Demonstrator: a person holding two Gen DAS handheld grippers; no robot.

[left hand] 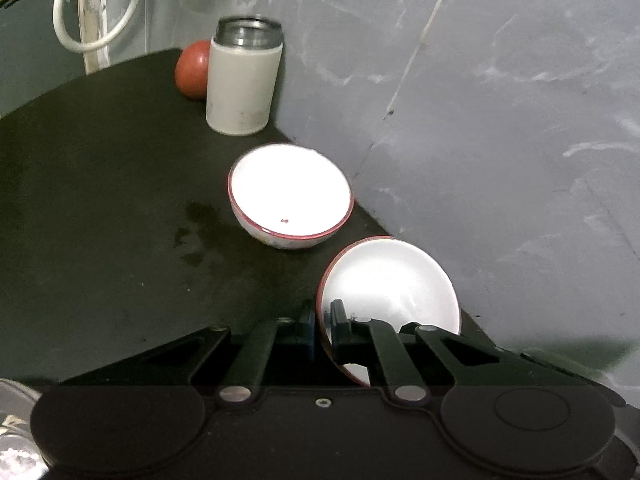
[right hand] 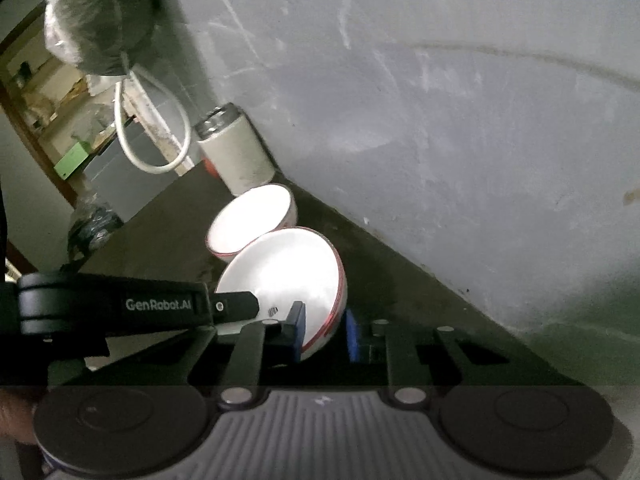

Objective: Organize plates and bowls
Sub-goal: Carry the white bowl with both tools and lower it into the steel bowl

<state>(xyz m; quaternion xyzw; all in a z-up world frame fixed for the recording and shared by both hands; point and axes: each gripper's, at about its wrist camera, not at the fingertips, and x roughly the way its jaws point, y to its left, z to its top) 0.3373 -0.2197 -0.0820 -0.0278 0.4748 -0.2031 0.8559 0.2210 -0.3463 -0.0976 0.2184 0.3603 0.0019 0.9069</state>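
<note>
A white bowl with a red rim (left hand: 392,288) is tipped on its side over the dark counter (left hand: 100,220), close to the grey wall. My left gripper (left hand: 323,328) is shut on its near rim. In the right wrist view this held bowl (right hand: 288,276) faces up and left, with the left gripper (right hand: 248,306) coming in from the left. My right gripper (right hand: 324,334) straddles the bowl's lower edge: the left pad touches it and a slim gap shows at the right pad. A second matching bowl (left hand: 290,196) (right hand: 248,216) stands upright just behind.
A pale canister with a steel top (left hand: 242,80) (right hand: 236,156) stands at the counter's back, with a red ball (left hand: 194,68) behind it. The grey wall (left hand: 480,120) runs along the right. A white cable loop (right hand: 132,148) and a plastic bag (right hand: 96,16) hang at the left.
</note>
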